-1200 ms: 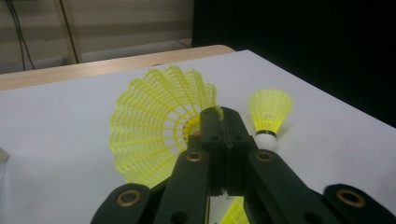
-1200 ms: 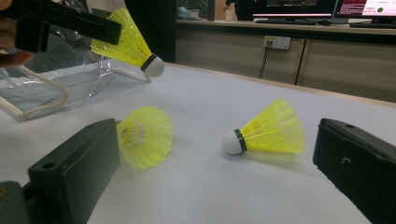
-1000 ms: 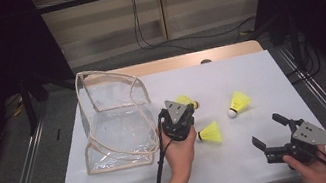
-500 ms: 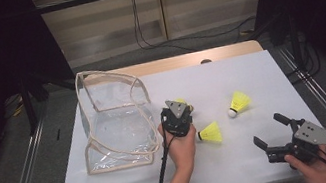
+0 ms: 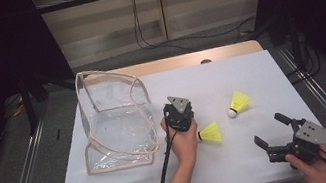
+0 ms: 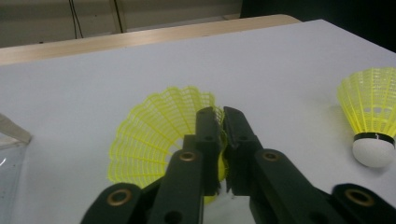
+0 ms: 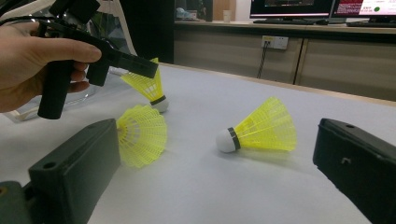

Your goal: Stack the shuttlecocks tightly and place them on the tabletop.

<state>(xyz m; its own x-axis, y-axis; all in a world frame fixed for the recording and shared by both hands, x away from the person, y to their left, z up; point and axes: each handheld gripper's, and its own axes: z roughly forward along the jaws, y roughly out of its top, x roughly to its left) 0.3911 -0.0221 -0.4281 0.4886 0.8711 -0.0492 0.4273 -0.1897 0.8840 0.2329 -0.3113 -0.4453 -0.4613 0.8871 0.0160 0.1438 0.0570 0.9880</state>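
The left claw point(image 6: 223, 122) is clamped on the rim of a yellow shuttlecock point(image 6: 159, 135) – its skirt fans out to the left of the jaws, near the clear bag point(image 5: 114, 120). 2 more shuttlecocks lie on the white surface point(image 5: 249, 71): 1 point(image 5: 210, 133) just right of the left hand point(image 5: 183, 141), 1 point(image 5: 238, 103) farther off. The right claw point(image 5: 270, 130) hangs wide open – nothing between its jaws – near the front right corner.

Things standing around the work area

A clear plastic bag point(image 5: 115, 125) with beige edging is placed on the white table cover point(image 5: 244, 158). Behind it a wooden table edge point(image 5: 196, 59) is seen, and black cables point(image 5: 149, 23) are hung along the wall.
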